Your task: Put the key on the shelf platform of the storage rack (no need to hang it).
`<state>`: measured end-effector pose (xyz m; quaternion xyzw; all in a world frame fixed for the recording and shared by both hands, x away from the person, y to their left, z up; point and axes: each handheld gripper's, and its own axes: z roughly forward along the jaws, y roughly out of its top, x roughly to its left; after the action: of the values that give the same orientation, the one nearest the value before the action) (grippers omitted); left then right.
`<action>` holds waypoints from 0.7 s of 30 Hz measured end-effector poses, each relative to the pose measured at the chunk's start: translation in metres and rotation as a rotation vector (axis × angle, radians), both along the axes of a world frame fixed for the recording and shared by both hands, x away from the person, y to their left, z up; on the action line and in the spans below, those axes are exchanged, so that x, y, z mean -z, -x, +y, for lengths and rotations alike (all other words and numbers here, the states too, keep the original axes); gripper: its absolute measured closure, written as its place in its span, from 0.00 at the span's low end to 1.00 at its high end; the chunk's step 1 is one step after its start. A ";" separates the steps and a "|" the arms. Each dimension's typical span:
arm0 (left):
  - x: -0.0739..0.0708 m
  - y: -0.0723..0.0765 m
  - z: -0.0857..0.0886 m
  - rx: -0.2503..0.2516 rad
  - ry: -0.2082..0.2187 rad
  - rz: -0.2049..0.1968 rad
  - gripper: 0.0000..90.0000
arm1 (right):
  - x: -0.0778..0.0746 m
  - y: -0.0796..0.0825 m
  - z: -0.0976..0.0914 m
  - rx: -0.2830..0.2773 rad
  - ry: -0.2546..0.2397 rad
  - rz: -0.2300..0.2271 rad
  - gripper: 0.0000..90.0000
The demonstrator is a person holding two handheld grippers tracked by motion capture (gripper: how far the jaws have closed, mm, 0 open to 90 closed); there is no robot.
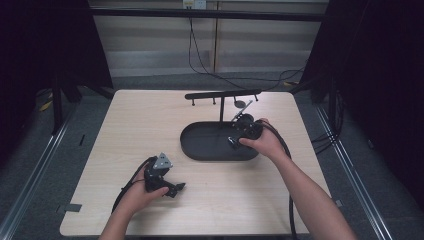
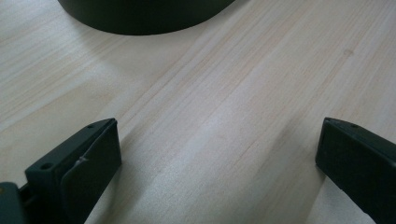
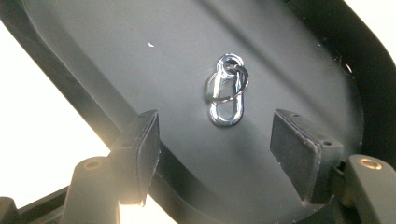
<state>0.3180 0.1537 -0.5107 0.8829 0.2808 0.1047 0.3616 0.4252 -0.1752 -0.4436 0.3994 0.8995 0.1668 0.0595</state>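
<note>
Honestly, my right gripper [image 3: 212, 140] hung open over the carabiner [image 3: 226, 91] lying seemingly flat in the tray [image 3: 93, 51], so closing could skid it sideways; left gripper [image 2: 217, 154] open, empty.

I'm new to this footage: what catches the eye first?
A shiny metal clip with a key ring lies on the floor of the black oval tray, just beyond the open right gripper. The left gripper rests open over bare wooden table, nearer the person.
</note>
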 end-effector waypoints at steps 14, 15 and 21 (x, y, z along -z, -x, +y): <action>0.000 0.000 0.000 0.001 0.001 0.000 0.00 | -0.007 0.015 -0.008 -0.014 -0.026 0.020 0.37; 0.000 0.000 0.000 0.000 0.001 0.000 0.00 | -0.007 0.016 -0.008 -0.015 -0.029 0.021 0.36; 0.000 0.000 0.000 0.001 0.001 0.000 0.00 | -0.009 0.023 -0.008 -0.035 -0.040 0.017 0.36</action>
<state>0.3179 0.1537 -0.5108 0.8827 0.2806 0.1044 0.3622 0.4017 -0.1831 -0.4344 0.3860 0.9034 0.1822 0.0409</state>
